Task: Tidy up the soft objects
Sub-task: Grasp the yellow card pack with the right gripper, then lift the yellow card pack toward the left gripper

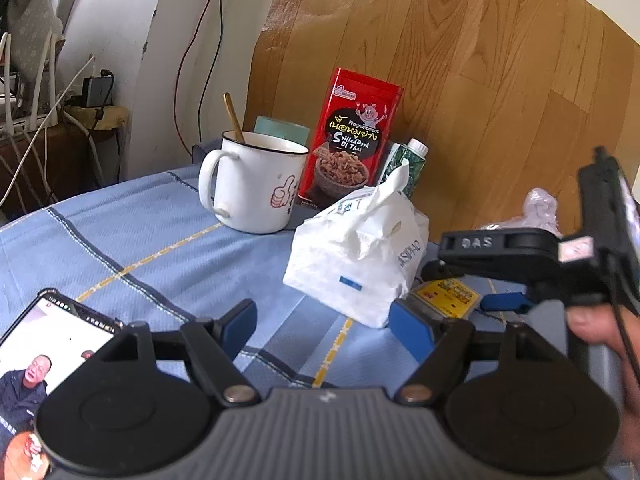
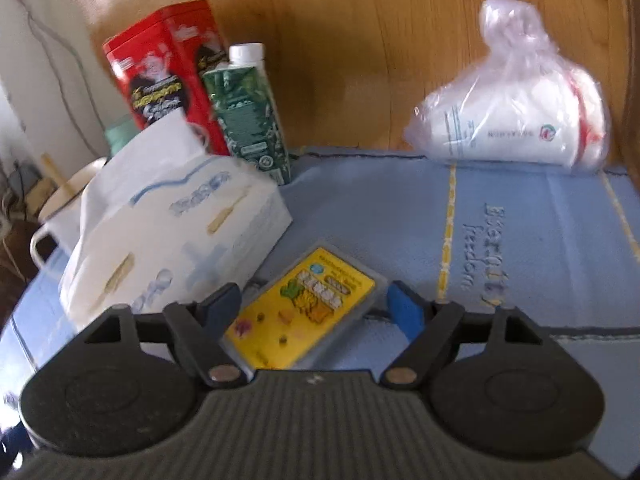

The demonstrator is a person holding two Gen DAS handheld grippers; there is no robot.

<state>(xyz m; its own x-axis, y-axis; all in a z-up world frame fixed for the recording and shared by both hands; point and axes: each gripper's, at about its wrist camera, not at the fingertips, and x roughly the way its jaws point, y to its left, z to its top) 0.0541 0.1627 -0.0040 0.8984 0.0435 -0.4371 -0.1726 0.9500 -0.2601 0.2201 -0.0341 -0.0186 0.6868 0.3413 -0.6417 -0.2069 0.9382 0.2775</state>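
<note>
Left wrist view. My left gripper (image 1: 322, 330) hangs low over the blue cloth (image 1: 132, 248) on the worktop, jaws spread wide and holding nothing. The tissue pack (image 1: 356, 252), the soft thing nearest me, sits just ahead and slightly right of the gap, one sheet sticking up from its top. Behind it stand a mug (image 1: 252, 188) with a spoon in it, a red tin (image 1: 352, 140) and a green carton (image 1: 408, 164). A phone (image 1: 48, 344) lies at lower left. My right gripper (image 1: 500, 300) enters from the right, over a yellow card case (image 1: 448, 296).

Right wrist view (blurred). My right gripper (image 2: 316, 308) is also released, jaws apart on either side of the card case (image 2: 304, 308), which lies flat between them; whether the fingers touch it I cannot tell. The pack (image 2: 172, 240) is just left of the left finger. A knotted plastic bag (image 2: 516, 116) of white goods rests at the far right edge, well apart.

Risks, as I judge them. The case is hard, not soft: closing here would take the wrong item. A sideways reach for the pack could push it into the mug or tip the carton. Pinching only the loose sheet would pull tissue out, not lift the pack. The two grippers are near enough to collide.
</note>
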